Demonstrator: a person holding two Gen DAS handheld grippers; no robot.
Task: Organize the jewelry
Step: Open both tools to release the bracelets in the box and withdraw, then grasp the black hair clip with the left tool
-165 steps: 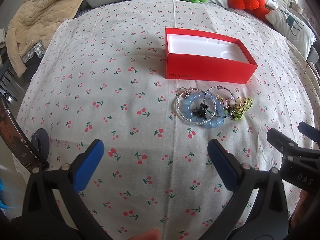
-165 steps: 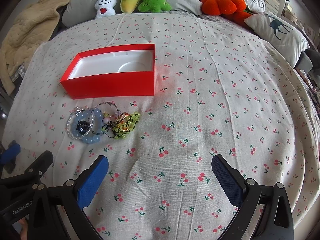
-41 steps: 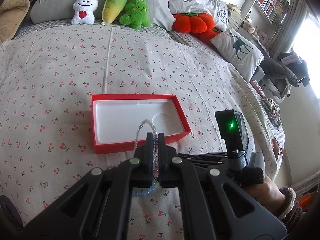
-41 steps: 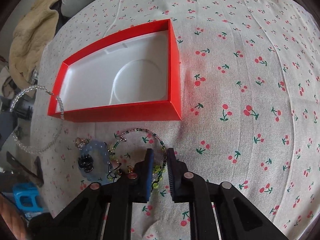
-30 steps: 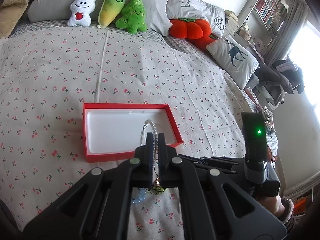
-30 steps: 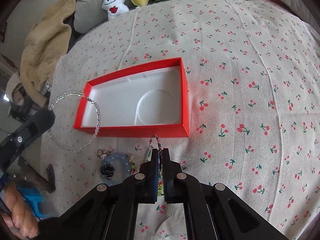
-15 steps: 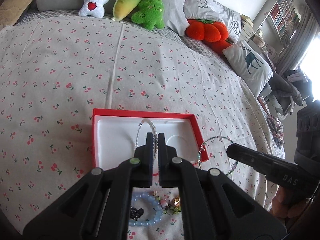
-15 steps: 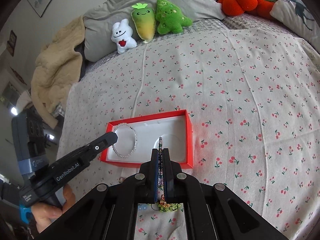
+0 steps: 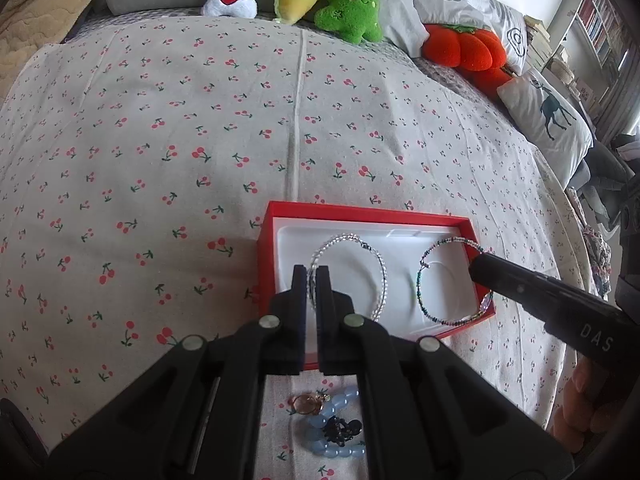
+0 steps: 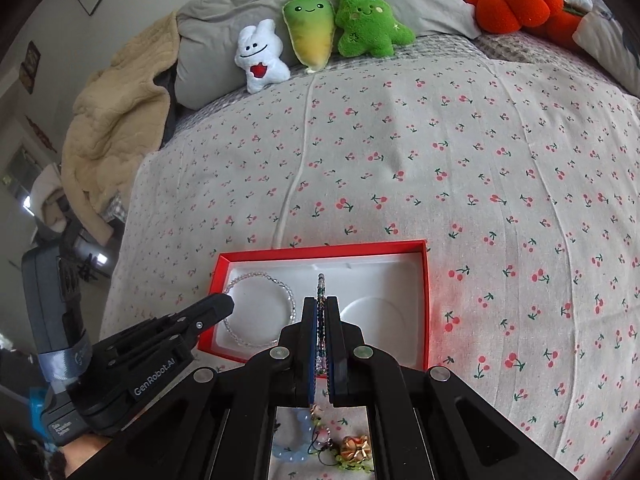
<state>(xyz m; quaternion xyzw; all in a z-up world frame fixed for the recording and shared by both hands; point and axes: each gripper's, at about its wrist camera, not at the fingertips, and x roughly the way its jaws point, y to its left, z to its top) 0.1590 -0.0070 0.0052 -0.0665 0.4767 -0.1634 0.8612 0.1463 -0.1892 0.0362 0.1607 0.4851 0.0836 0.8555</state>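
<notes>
While both tools hung over the red box (image 9: pixel 362 216), the left gripper (image 9: pixel 311 276) had its two black fingers pressed together on the clear beaded bracelet (image 9: pixel 372 264), whose loop stood tilted above the white tray in the box's left half. From the right wrist view that same gripper reached in low from the left, its tip at the box's near left corner. The right gripper (image 10: pixel 321 312) was likewise clamped, its blue-padded fingers pinching the dark multicoloured bracelet (image 10: pixel 320 286) seen edge-on over the middle of the tray; in the left wrist view its loop (image 9: pixel 448 280) hung over the box's right half, beside the clear one and apart from it. Whether either loop touched the tray could not be told.

Half a second before, both bracelets had been held higher and nearer the front wall; both had since come further in over the tray. Five seconds earlier both grippers had been wide open and every piece lay in one heap.

On the cherry-print bedspread (image 9: pixel 160 140), just in front of the box, remained the pale blue bead bracelet (image 9: pixel 334 424) with a black charm and a gold ring (image 9: pixel 306 402).
</notes>
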